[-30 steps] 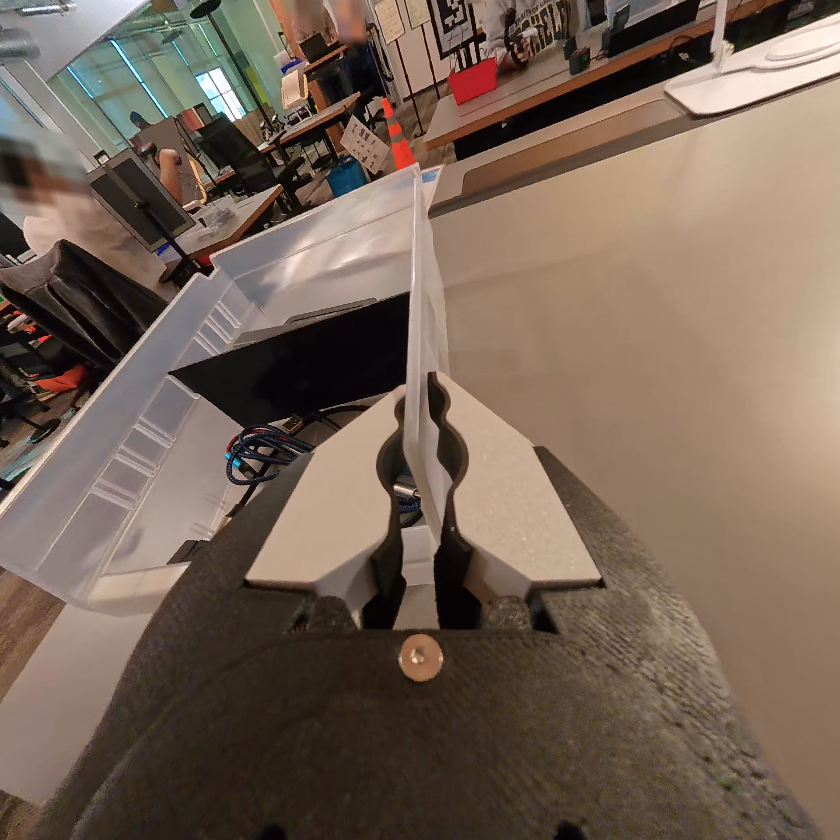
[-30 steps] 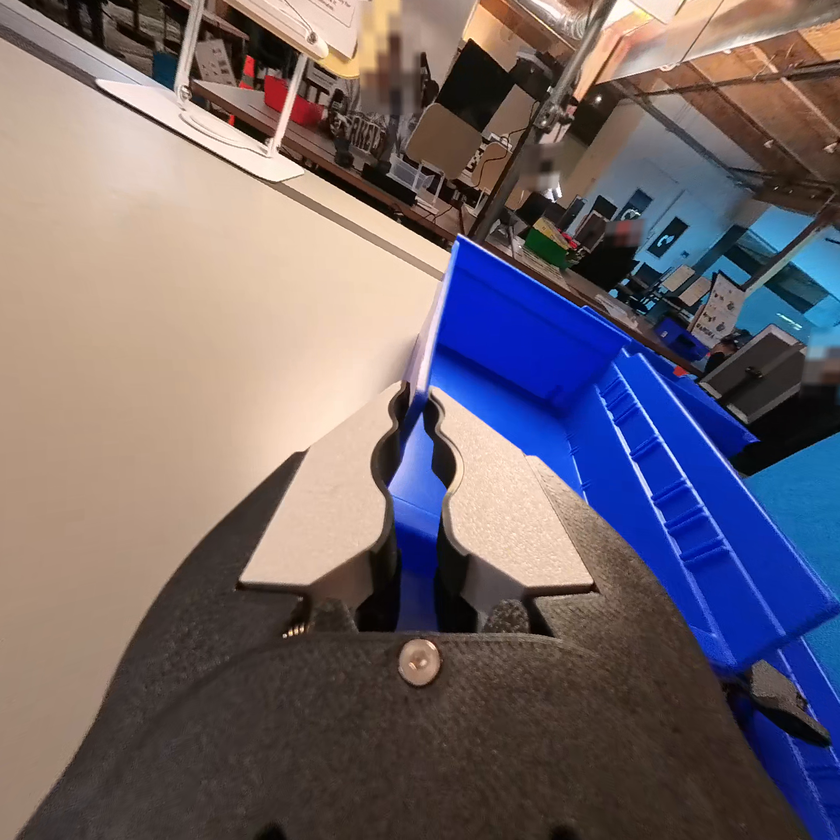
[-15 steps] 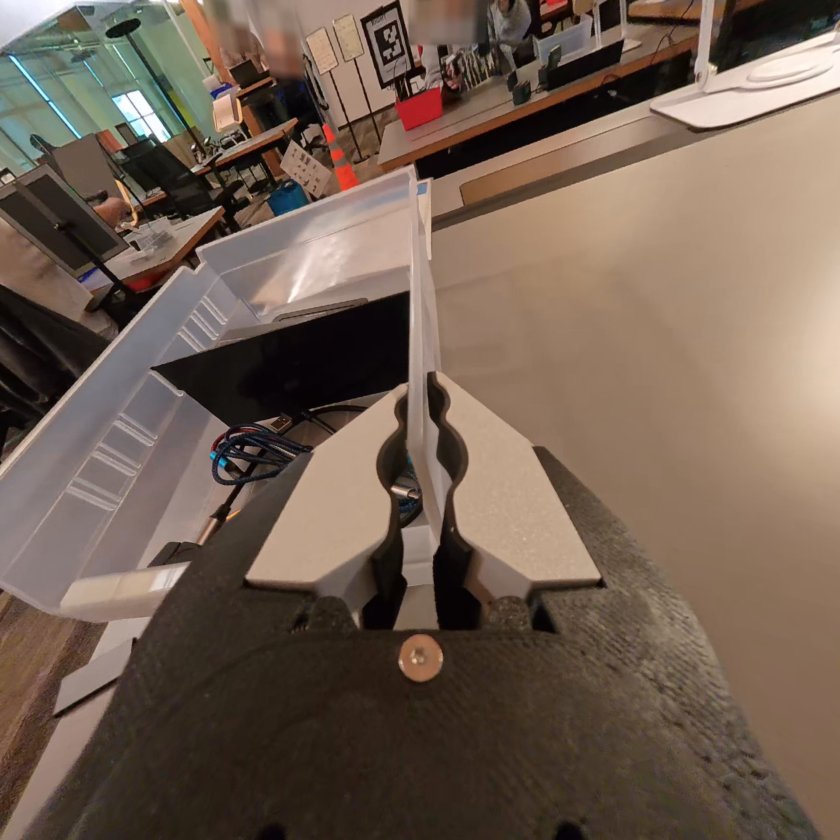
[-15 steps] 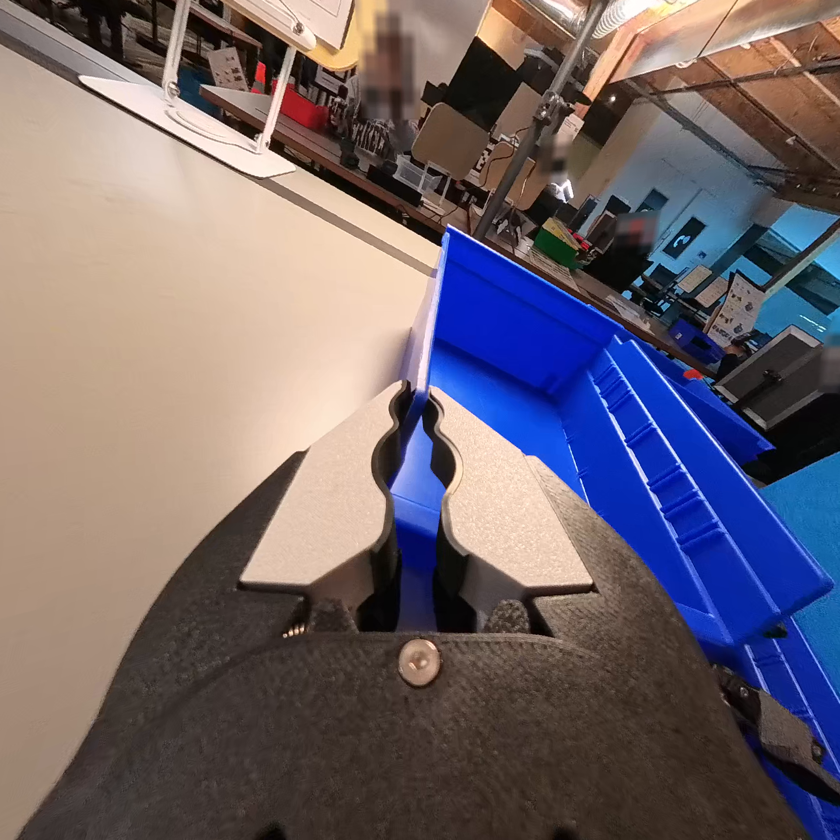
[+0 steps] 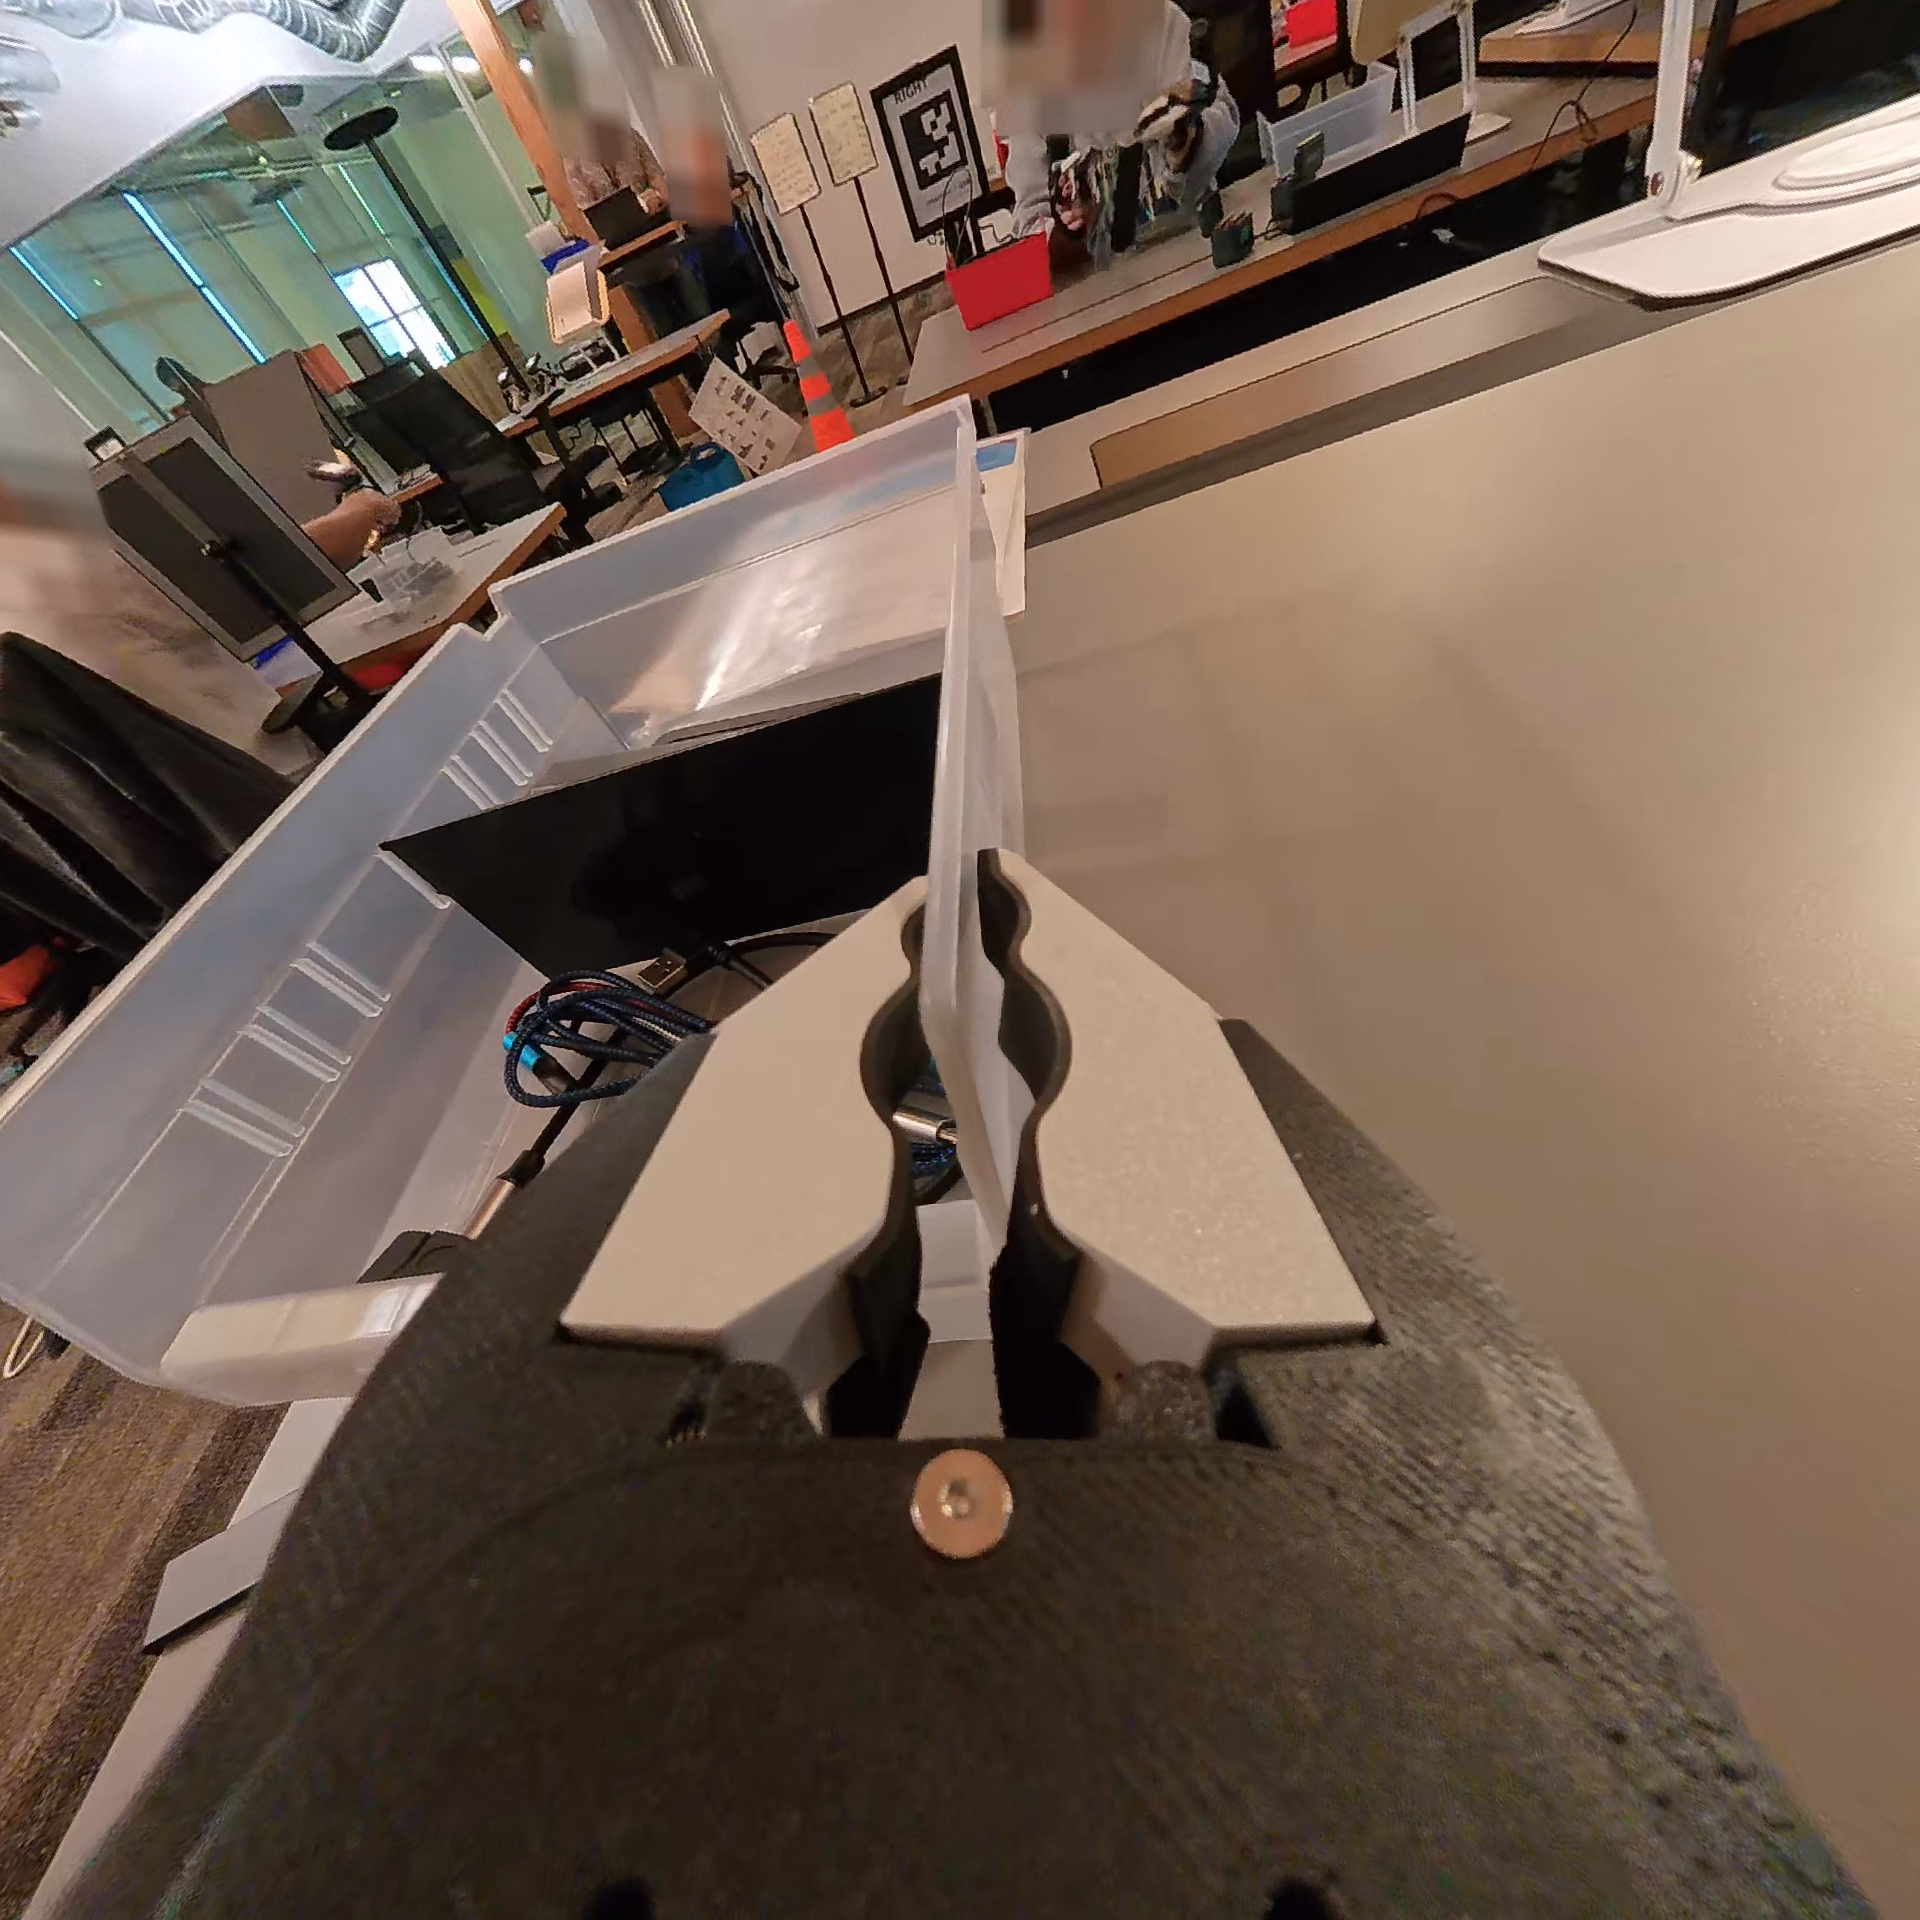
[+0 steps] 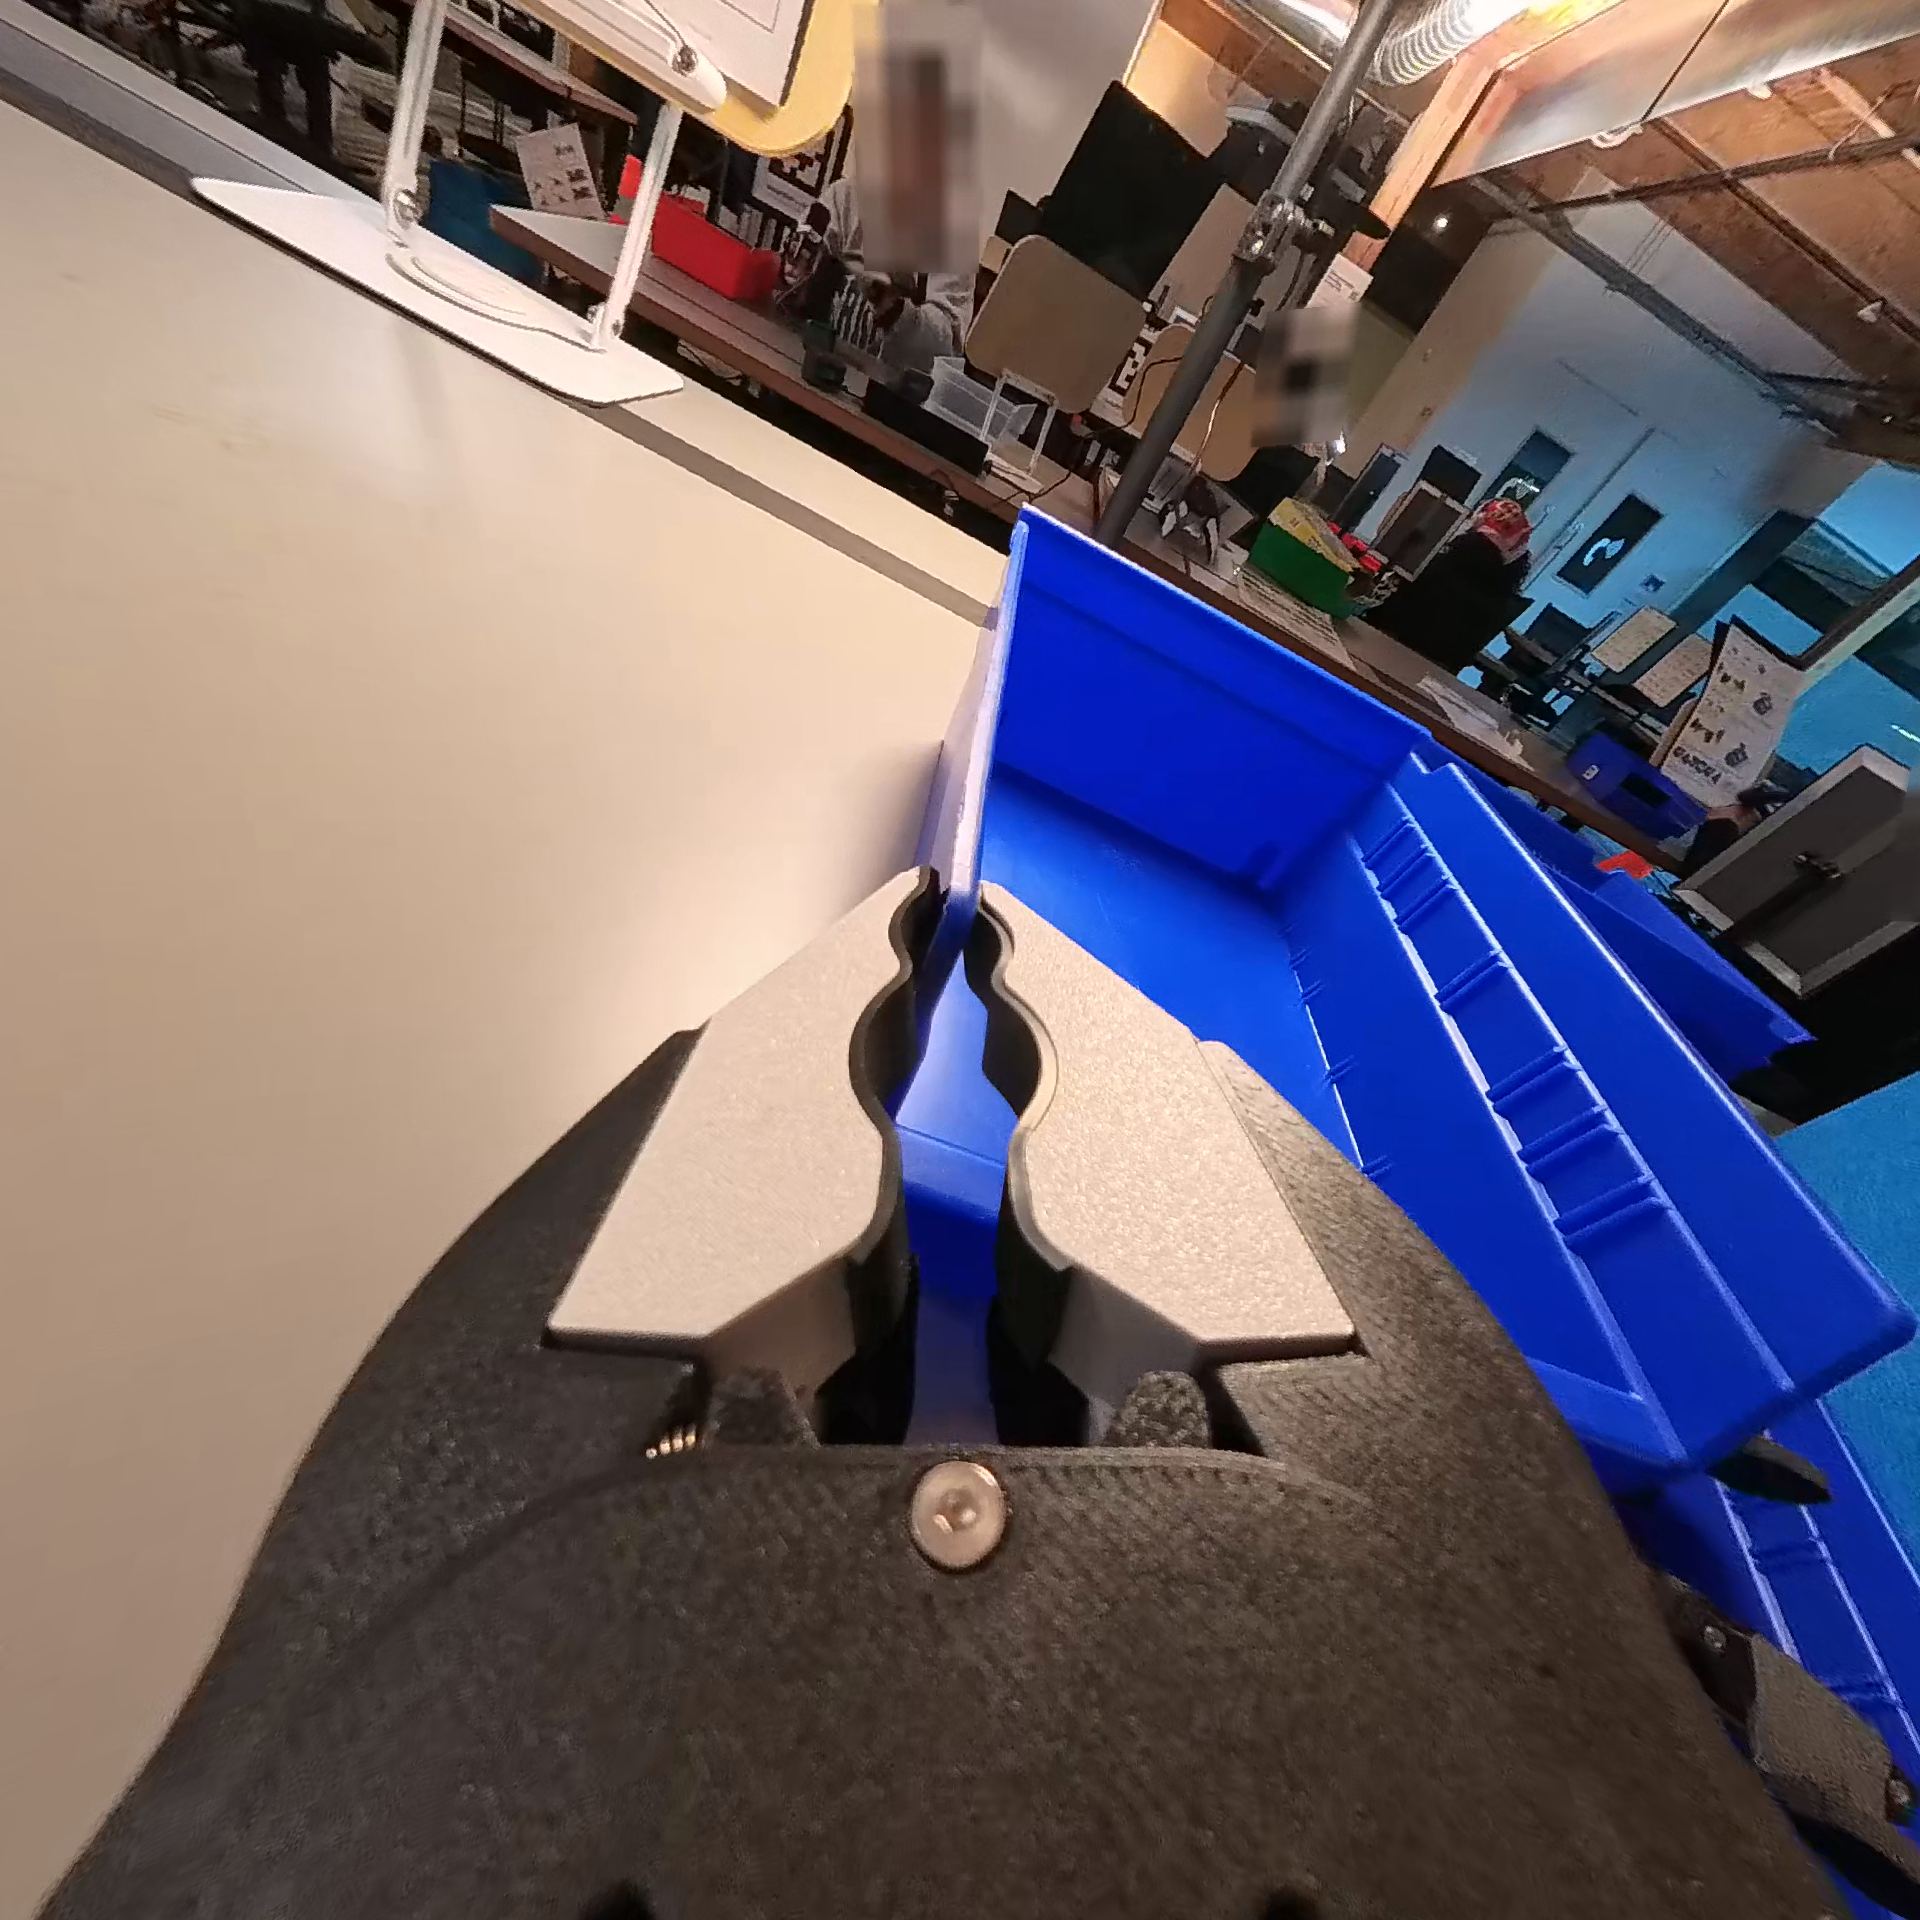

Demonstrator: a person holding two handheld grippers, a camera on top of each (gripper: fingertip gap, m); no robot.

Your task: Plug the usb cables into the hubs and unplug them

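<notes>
The left gripper point(image 5: 971, 883) was clamped on the clear bin point(image 5: 312, 997) wall; the right gripper point(image 6: 951, 904) pinched the blue bin point(image 6: 1558, 1039) wall. USB cables point(image 5: 582, 1039) lay inside the clear bin. Recommendation: keep both bins level during handling, so the cables stay put.

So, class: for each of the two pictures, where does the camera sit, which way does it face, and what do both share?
Left wrist view: on the left gripper, looking along its fingers clamped on the clear bin wall; cables inside.
Right wrist view: on the right gripper, fingers clamped on the blue bin wall.
Shared: the beige table.
</notes>
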